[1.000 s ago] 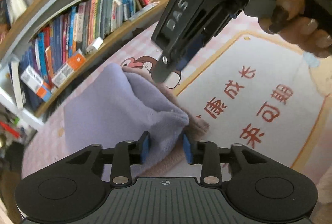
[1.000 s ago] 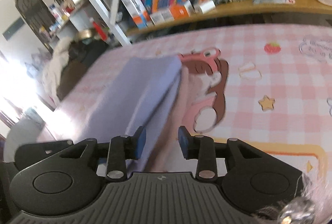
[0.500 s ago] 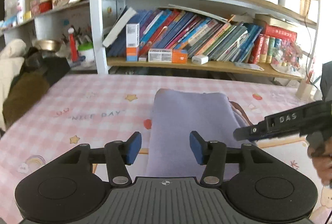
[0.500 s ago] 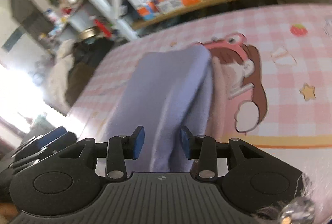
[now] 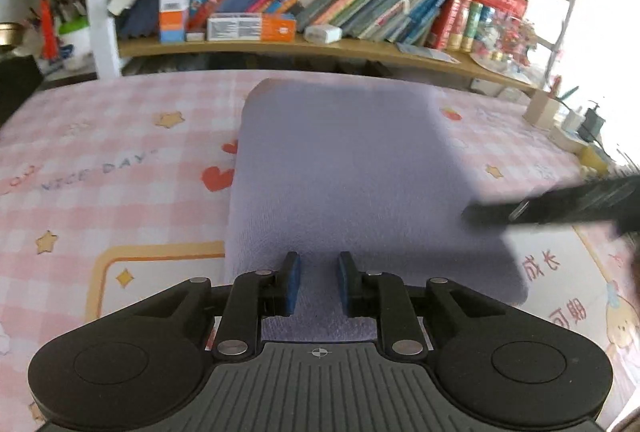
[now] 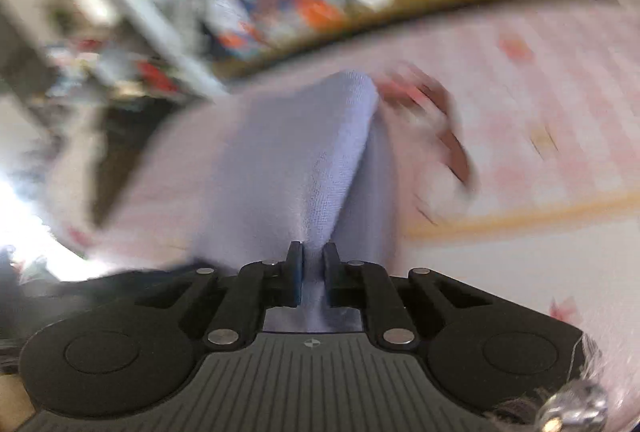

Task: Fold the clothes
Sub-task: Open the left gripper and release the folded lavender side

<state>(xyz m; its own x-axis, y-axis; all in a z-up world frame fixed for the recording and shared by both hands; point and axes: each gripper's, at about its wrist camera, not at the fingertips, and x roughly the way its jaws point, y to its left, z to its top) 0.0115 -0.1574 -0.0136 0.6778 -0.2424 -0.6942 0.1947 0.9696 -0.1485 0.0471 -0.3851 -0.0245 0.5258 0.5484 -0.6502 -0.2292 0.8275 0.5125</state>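
While my right gripper [image 6: 311, 268] pinches the lilac cloth [image 5: 344, 172], it lies folded on the pink checked mat [image 5: 100, 168].
My left gripper [image 5: 316, 282] is hovering over its near edge, jaws apart, not grabbing anything.

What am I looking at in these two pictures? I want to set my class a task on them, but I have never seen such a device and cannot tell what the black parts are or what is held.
No robot: a person holds a two-finger gripper in each hand, and a camera on each looks forward along its fingers. In the left view, the left gripper stands open over a lavender cloth lying on a pink checked mat, bookshelves behind; the dark bar at the right edge is the other gripper. The right view is blurred, but there the right gripper pinches a fold of that cloth.
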